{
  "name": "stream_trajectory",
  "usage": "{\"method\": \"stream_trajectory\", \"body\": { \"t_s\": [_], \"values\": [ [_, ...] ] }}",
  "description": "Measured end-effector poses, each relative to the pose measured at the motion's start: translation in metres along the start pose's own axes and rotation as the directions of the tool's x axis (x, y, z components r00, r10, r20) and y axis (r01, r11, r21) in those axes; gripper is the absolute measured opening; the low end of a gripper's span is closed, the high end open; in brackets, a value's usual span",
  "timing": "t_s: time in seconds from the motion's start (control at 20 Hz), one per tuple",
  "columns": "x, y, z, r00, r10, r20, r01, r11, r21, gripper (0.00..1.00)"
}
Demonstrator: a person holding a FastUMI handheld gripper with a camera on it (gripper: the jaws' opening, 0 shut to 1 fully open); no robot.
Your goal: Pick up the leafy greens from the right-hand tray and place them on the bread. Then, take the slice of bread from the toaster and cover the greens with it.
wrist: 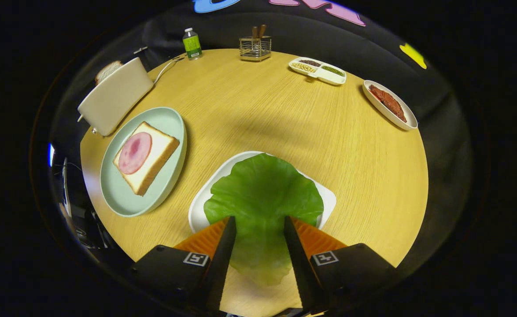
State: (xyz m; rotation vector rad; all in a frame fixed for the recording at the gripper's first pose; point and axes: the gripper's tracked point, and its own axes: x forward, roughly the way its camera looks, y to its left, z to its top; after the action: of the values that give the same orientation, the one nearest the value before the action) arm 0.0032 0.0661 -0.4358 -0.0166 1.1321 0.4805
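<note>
A broad green lettuce leaf [263,193] spreads over the white right-hand tray [329,198], and its stem end runs back between my fingers. My gripper [258,222] is shut on the leaf, with both black fingers [225,246] pressing its narrow part from either side. To the left, a pale green plate [170,123] carries a slice of bread [153,169] topped with a round pink ham slice [134,152]. Behind that plate lies a cream toaster [115,97], and a second bread slice [107,70] pokes out of its far end.
The round wooden table [267,110] has a green bottle [192,44], a wire holder with utensils [255,46], a divided dish of beans [318,70] and a white dish of reddish meat [389,104] along its far edge. The toaster's cord [166,68] trails toward the bottle.
</note>
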Motion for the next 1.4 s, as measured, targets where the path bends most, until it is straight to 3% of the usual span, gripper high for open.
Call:
{"method": "stream_trajectory", "body": {
  "t_s": [0.05,0.2,0.3,0.6,0.9,1.4],
  "values": [
    [-0.001,0.0,-0.001,1.0,0.002,-0.004,-0.002,1.0,-0.002,0.67],
    [0.0,-0.002,0.002,1.0,-0.004,0.011,0.005,1.0,-0.015,0.19],
    [-0.003,-0.003,0.003,1.0,-0.008,0.012,0.008,1.0,0.002,0.08],
    [-0.052,0.001,0.043,0.984,-0.036,0.177,0.022,0.997,0.079,0.08],
    [-0.096,0.052,0.078,0.96,0.016,0.28,-0.033,0.998,0.055,0.08],
    [-0.087,0.17,0.111,0.953,0.151,0.263,-0.124,0.986,-0.114,0.08]
  ]
}}
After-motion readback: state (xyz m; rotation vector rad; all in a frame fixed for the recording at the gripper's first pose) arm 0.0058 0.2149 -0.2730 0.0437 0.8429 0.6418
